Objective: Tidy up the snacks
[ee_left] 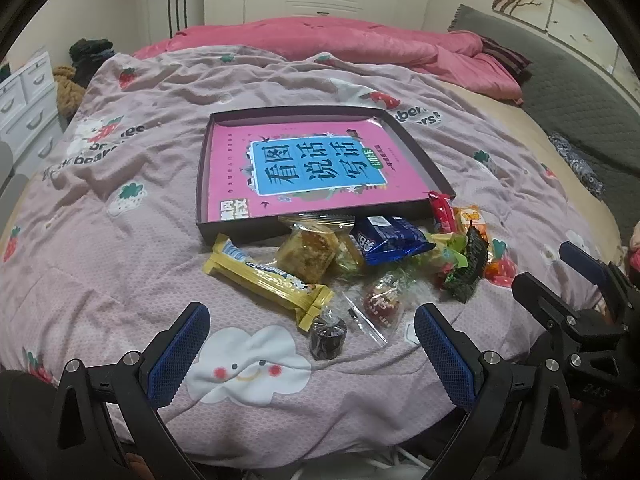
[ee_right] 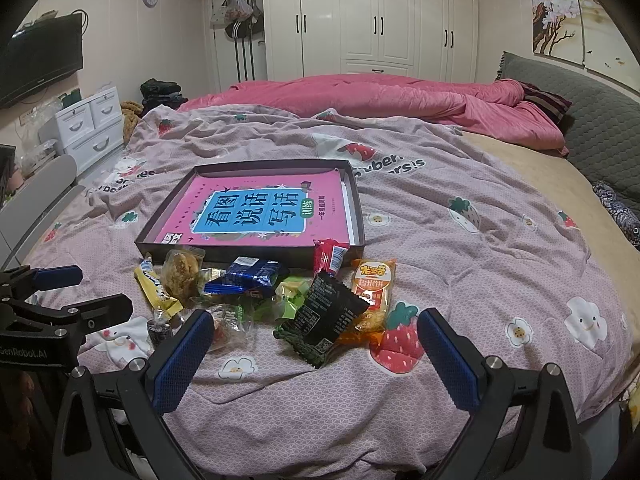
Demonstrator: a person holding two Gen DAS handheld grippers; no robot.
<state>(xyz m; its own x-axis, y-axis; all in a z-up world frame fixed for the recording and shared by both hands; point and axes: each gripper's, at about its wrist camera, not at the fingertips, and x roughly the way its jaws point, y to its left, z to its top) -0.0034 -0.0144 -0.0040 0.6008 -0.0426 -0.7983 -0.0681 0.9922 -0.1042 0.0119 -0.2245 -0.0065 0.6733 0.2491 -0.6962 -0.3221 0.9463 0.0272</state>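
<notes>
While both hover: left gripper (ee_left: 312, 352), right gripper (ee_right: 316, 350)
Jaws: both spread wide, empty
Snacks (ee_right: 260, 292): heaped near tray (ee_right: 356, 200)
Tray contents: pink book (ee_right: 256, 212)

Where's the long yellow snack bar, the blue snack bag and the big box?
yellow snack bar (ee_left: 267, 280), left wrist view, middle of its wrapper.
blue snack bag (ee_right: 247, 276), right wrist view, middle of the bag.
box (ee_left: 202, 184), left wrist view, its left wall.

The pink book (ee_right: 256, 216) in the box reads "看图说话写话" with "训练" beside it, the left gripper (ee_right: 60, 300) body reads "GenRobot.AI", the orange packet (ee_right: 372, 292) reads "米多奇", and the quilt (ee_right: 440, 248) print is only partly legible.
</notes>
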